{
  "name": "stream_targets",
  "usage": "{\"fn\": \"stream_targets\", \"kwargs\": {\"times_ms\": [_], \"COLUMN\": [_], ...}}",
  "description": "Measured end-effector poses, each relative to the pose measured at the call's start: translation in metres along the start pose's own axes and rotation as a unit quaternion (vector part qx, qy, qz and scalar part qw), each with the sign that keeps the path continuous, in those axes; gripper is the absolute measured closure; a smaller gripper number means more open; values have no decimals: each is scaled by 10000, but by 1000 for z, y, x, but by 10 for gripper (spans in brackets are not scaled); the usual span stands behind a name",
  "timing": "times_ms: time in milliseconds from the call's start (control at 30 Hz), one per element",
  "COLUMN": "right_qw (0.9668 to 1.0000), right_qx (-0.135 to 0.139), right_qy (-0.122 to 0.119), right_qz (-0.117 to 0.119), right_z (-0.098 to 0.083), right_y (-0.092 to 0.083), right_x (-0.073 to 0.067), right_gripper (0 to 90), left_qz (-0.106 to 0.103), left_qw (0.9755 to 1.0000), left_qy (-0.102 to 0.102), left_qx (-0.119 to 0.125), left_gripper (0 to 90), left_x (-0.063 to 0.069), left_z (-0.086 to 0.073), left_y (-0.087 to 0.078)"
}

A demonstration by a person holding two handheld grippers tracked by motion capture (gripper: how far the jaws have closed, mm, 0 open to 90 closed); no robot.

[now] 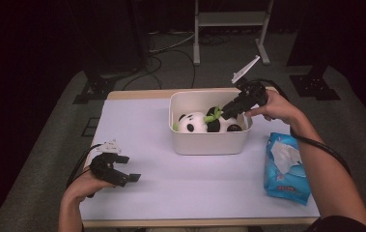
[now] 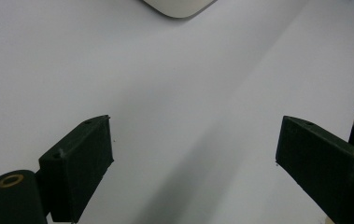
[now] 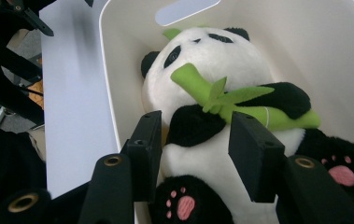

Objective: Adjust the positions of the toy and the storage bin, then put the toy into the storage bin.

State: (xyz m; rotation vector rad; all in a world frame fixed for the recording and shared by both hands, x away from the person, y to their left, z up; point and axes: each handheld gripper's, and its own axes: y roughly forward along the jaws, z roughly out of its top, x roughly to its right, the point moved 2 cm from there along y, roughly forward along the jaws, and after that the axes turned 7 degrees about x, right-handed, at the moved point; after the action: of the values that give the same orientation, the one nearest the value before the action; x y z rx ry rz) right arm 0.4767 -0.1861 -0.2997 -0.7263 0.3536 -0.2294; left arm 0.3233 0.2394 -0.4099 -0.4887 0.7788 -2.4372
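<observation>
Counter (image 1: 171, 193), white-topped, carries a cream bin (image 1: 209, 142) toward its far side and a blue pack of wipes (image 1: 287, 174) at the right edge. Plush panda (image 3: 221, 60) lies on its back inside the bin, head toward the handle cut-out, green bamboo sprig (image 3: 230, 100) across its chest. Right claw (image 3: 195, 140) reaches down into the bin from the far right; its jaws stand apart on either side of the panda's black arm, and I see no pad pressing on the plush (the toy rests on the bin floor by itself). Judged step: placing the panda in the bin, now at release. Next move calls for lifting straight out of the bin without snagging the sprig or the arm. Left claw (image 1: 118, 171) idle, jaws wide apart, just over bare counter near the front left, holding nothing.
</observation>
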Motion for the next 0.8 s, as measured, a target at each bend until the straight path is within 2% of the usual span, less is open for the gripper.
{"fn": "stream_targets", "kwargs": {"times_ms": [433, 800], "right_qw": [9995, 9990], "right_qx": [237, 315], "right_qy": [135, 200], "right_qz": [-157, -261], "right_z": [-13, -28], "right_y": [-33, -48], "right_x": [-7, -8], "right_gripper": [478, 462], "left_qz": [-52, -65], "left_qw": [10000, 10000], "left_qy": [25, 17], "left_qx": [7, -8], "left_gripper": [100, 100], "left_x": [0, 0], "left_z": [1, 1], "left_y": [2, 6]}}
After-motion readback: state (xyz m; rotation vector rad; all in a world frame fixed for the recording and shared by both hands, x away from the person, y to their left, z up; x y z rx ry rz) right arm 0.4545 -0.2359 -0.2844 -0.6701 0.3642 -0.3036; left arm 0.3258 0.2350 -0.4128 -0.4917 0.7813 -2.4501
